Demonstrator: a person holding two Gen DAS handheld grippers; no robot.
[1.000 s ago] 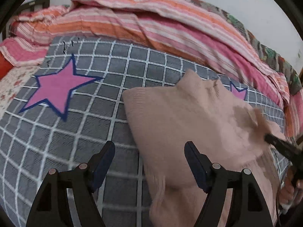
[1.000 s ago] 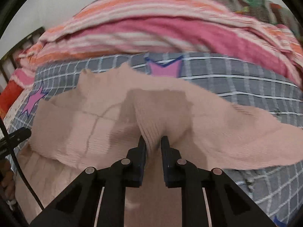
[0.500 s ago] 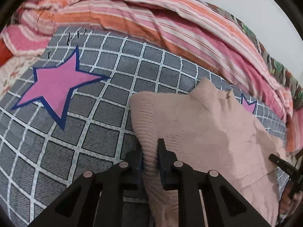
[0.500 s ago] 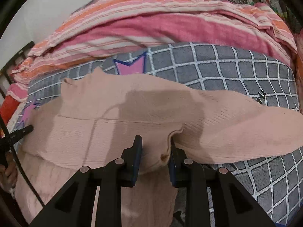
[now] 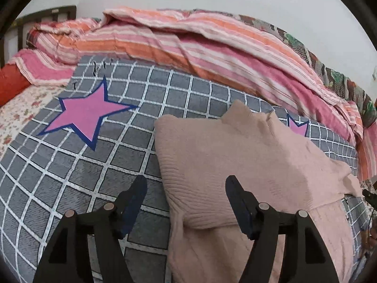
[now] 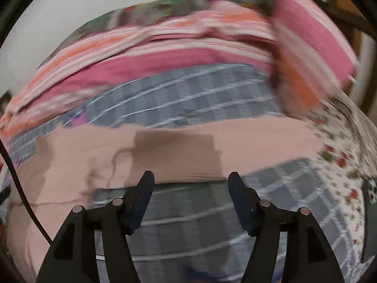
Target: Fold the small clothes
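A pale pink knit sweater [image 5: 235, 160] lies on the grey checked blanket [image 5: 70, 176], its left part folded over the body. My left gripper [image 5: 186, 184] hovers over the folded left edge; its jaws are opening, and the cloth beneath them is not pinched. In the blurred right wrist view the sweater [image 6: 212, 146] stretches across the middle, one sleeve reaching right. My right gripper [image 6: 190, 179] is at the sleeve's near edge above bare blanket [image 6: 200, 224], jaws opening with nothing gripped.
A pile of pink and orange striped bedding [image 5: 188, 47] runs along the back of the bed. A pink star [image 5: 87, 115] marks the blanket at left. A floral sheet [image 6: 341, 160] and a dark phone [image 6: 370, 217] lie at the right edge.
Both grippers let go of the sweater and opened. The left one had pinched the folded edge half a second ago. The right one swung right, away from the fold toward the sleeve.
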